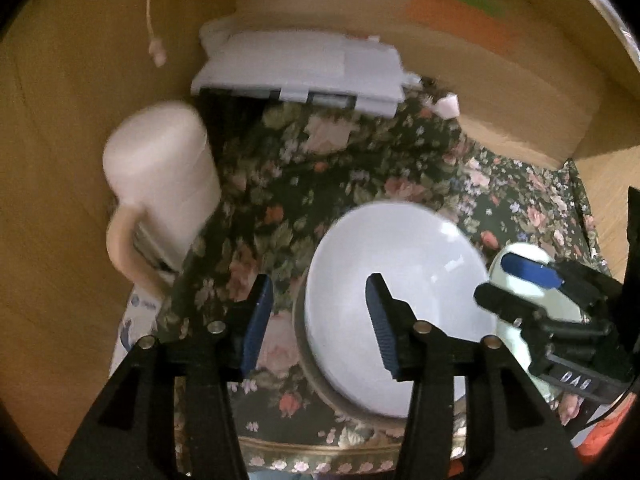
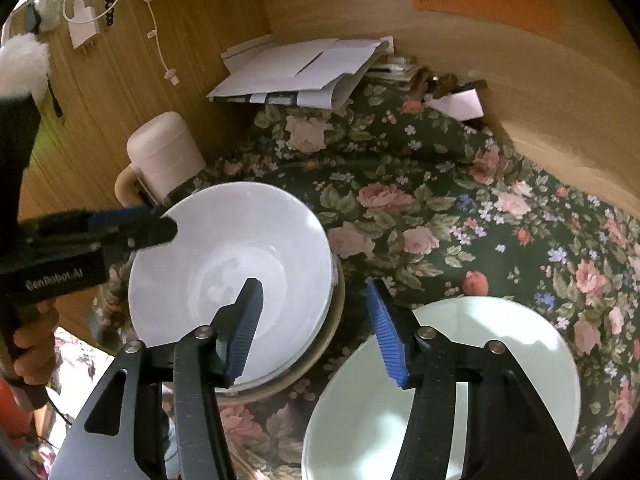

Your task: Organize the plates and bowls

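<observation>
A white bowl (image 1: 400,280) (image 2: 240,256) rests inside a tan-rimmed dish (image 1: 316,380) (image 2: 334,320) on the floral cloth. My left gripper (image 1: 320,320) is open and straddles the bowl's near rim, with one finger over the bowl's inside and the other over the cloth; neither pad presses on it. From the right wrist view the left gripper (image 2: 156,220) reaches in at the bowl's far left edge. A pale green bowl (image 2: 500,360) (image 1: 520,252) sits to the right. My right gripper (image 2: 316,328) (image 1: 512,284) hangs open between the two bowls, holding nothing.
A cream jug with a handle (image 1: 160,176) (image 2: 164,152) stands at the left by the wooden wall. A stack of papers (image 1: 300,68) (image 2: 300,72) lies at the back. The floral cloth (image 2: 440,208) lies bare to the right. A hand (image 2: 32,344) grips the left tool.
</observation>
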